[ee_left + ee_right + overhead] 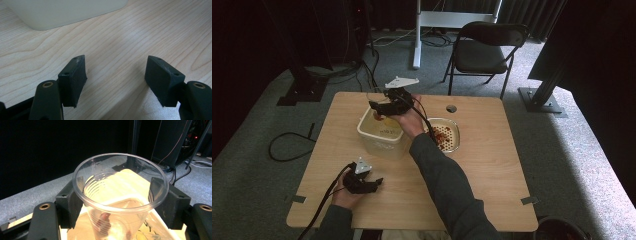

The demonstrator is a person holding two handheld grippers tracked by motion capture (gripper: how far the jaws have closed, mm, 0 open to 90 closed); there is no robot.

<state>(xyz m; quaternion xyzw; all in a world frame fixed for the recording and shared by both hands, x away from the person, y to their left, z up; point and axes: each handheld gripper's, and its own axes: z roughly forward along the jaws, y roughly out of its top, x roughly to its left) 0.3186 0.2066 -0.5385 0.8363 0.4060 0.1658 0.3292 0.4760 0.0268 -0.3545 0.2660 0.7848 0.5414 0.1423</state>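
Grey carpet surrounds a wooden bench [492,165] with a folding chair [484,47] behind it. On the bench, a cream tub [379,136] stands beside a dish [446,135] of red bits. Over the tub, the right tool [116,195] clamps a clear plastic cup [120,185]. The left tool [116,80] rests near the front edge, jaws apart.

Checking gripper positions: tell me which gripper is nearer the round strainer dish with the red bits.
Right. The right gripper hangs over the cream tub beside the strainer dish, holding a clear cup; the left gripper rests open near the table's front edge.
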